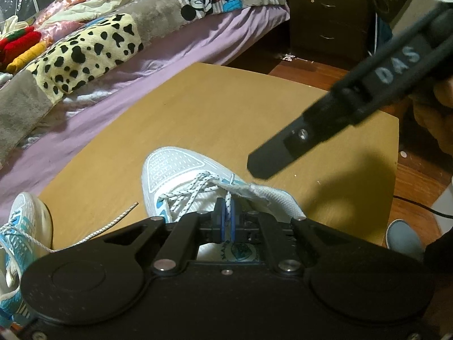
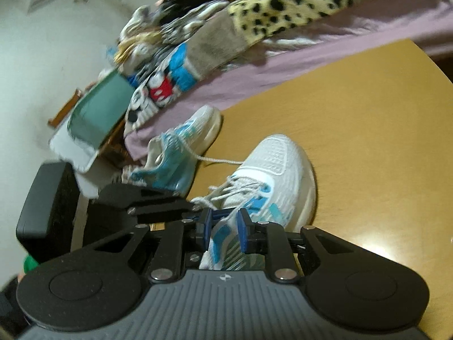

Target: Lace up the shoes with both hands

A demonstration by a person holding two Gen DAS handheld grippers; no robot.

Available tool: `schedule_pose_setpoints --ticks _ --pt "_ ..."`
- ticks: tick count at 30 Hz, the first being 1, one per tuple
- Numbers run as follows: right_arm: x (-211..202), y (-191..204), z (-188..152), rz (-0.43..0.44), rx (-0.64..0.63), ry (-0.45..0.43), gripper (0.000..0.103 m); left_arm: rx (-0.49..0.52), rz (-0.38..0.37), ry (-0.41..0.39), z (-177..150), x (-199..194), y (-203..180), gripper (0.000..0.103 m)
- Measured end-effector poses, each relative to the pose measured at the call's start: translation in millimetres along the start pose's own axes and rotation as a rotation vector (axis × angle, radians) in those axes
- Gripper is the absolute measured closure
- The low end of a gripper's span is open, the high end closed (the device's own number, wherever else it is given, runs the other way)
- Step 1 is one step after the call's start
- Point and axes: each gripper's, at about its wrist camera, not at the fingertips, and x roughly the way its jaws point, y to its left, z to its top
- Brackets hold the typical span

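Gripping: left claw [image 1: 228,206] pinched shut on the sneaker's lace [image 1: 228,197].
Right claw [image 2: 225,223]: jaws apart, astride the sneaker [image 2: 271,175] collar, holding nothing.
Sneaker: upright on the wooden surface [image 2: 368,119].

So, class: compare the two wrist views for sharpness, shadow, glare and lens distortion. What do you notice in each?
Left wrist view: mostly sharp; the right gripper casts a dark shadow on the table, whose edges bow from the fisheye lens. Right wrist view: smeared by motion blur, the bed and far shoe soft; a bright glare patch sits on the table near the lower right.
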Motion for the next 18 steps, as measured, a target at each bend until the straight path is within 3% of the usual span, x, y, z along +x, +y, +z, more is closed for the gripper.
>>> schedule_pose_setpoints --ticks 9,18 --pt "7 -43 -9 0.027 0.335 -0.086 0.081 -0.011 -0.006 -0.034 0 -2 1 0.102" --pt "24 -46 -18 0.029 0.45 -0.118 0.083 0.006 -0.003 -0.05 -1 -1 1 0.102"
